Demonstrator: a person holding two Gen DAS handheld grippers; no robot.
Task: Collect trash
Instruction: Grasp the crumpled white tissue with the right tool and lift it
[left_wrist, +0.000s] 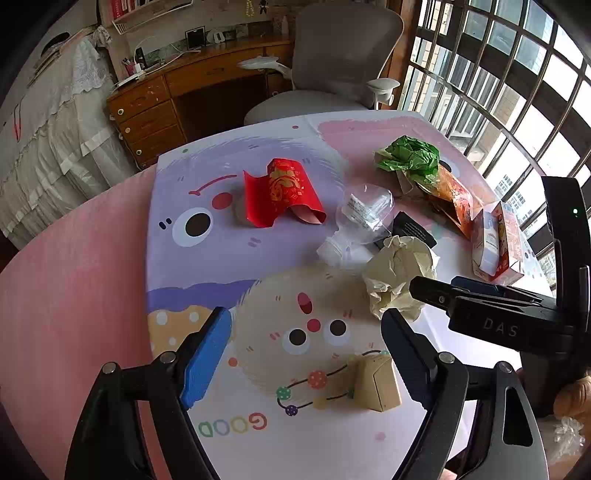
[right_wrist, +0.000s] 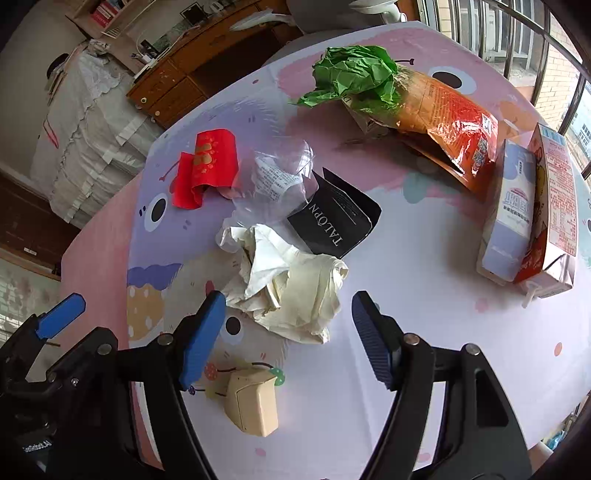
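Observation:
Trash lies on a cartoon-print table mat (left_wrist: 207, 266). My right gripper (right_wrist: 288, 314) is open, its fingers on either side of the near edge of a crumpled cream paper (right_wrist: 291, 284), not touching it. My left gripper (left_wrist: 304, 325) is open and empty above the mat, with a small beige box (left_wrist: 378, 384) just inside its right finger. Farther off lie a red envelope (left_wrist: 284, 192), clear plastic wrap (left_wrist: 365, 214), a black packet (right_wrist: 336, 218), green paper (right_wrist: 354, 74), an orange snack bag (right_wrist: 450, 129) and a milk carton (right_wrist: 528, 214).
The mat covers a round pink table (left_wrist: 74, 277). Beyond its far edge stand a grey office chair (left_wrist: 332, 55) and a wooden desk (left_wrist: 177, 96). A barred window (left_wrist: 517, 74) runs along the right. A cloth-covered bed (left_wrist: 48, 140) is on the left.

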